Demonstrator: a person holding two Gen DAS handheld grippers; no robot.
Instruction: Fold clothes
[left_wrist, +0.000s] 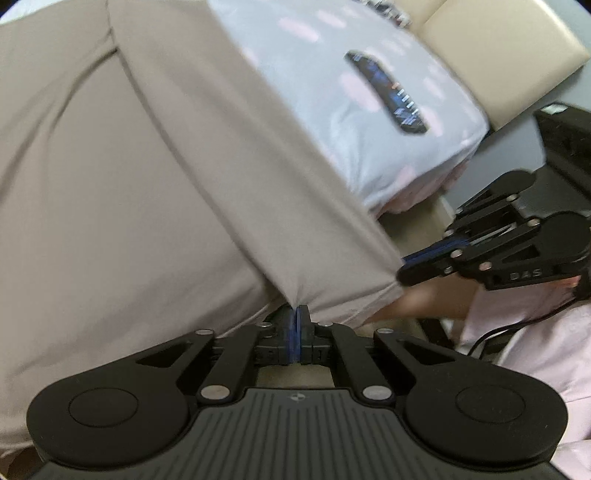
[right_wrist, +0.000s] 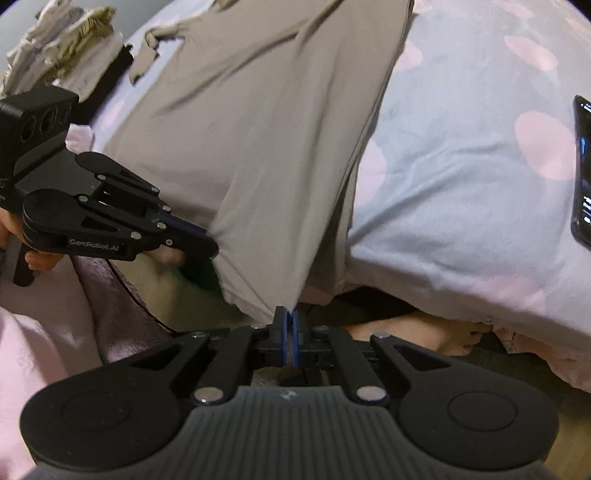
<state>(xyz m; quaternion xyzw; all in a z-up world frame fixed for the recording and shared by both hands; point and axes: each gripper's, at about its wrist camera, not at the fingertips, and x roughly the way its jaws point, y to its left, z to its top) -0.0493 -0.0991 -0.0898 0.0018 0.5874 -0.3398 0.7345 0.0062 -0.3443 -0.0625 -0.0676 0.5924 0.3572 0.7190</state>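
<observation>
While both grippers grip the near hem of the taupe garment (left_wrist: 147, 184), we're right in the opening move of a fold. Look at the left gripper (left_wrist: 297, 325): its blue-padded jaws are pressed together with a pinch of taupe cloth rising straight out of them. Over in the right wrist view, the right gripper (right_wrist: 289, 325) does the same, jaws closed on the cloth at the other corner of that hem. The garment itself stretches away from both grippers, its far part lying across the bed (right_wrist: 461, 177), its near edge lifted off the mattress edge and hanging taut between the two pinches. A dark phone (left_wrist: 388, 92) lies on the spotted bedsheet, beside the garment and clear of it. More clothes (right_wrist: 62, 48) sit heaped at the far corner of the bed.

My read: this is the lift-and-carry stage, hem held, fold not yet laid. The next move calls for both grippers to travel together, keeping the edge level and the tension even, so the hem lands square on the far part of the garment. If one side leads, the fold will likely skew, and slack may bunch in the middle.
</observation>
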